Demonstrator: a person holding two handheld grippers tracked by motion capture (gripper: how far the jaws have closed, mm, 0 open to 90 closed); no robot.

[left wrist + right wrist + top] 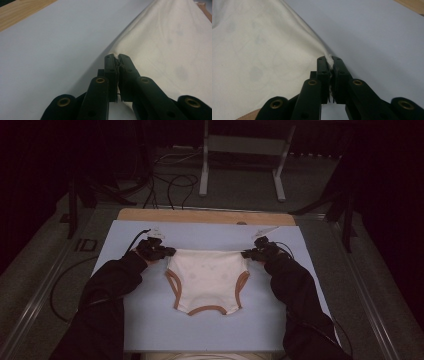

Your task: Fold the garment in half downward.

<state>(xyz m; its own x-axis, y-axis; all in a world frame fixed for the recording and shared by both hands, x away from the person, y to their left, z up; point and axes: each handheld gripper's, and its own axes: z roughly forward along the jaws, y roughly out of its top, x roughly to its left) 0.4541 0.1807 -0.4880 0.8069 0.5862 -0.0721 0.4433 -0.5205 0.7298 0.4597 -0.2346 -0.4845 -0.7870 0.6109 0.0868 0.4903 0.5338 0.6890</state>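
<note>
A pair of cream baby briefs (207,279) with tan-trimmed leg openings lies flat on the pale blue surface (150,330), about midway between its left and right edges and a little nearer the far edge, where a strip of bare wood (205,216) shows. The waistband runs along the far side of the garment and the crotch points toward the near edge.

The left hand-held gripper (165,252) is clamped on the left waistband corner; in the left gripper view its jaws stand nearly together with a small bunch of cream fabric (117,61) pinched between the tips (118,58). The right hand-held gripper (248,253) has the right waistband corner the same way, with a white tuft of cloth (329,60) squeezed between its closed tips (329,61). From each pinch a crease runs out across the cloth, so the waistband looks pulled fairly taut between the two.

The briefs are probably very light, thin and limp, likely a soft knit with some stretch. They should not hold any shape when lifted and would sag from whatever points carry them. Nothing about them seems fragile, though a hard pull could distort the knit. The waistband corners look like the best places to hold: the seam is thicker there, gives the jaws something to bite, and keeps the garment spread open rather than letting it crumple. A shallow pinch on so little cloth could slip if the pull grows
</note>
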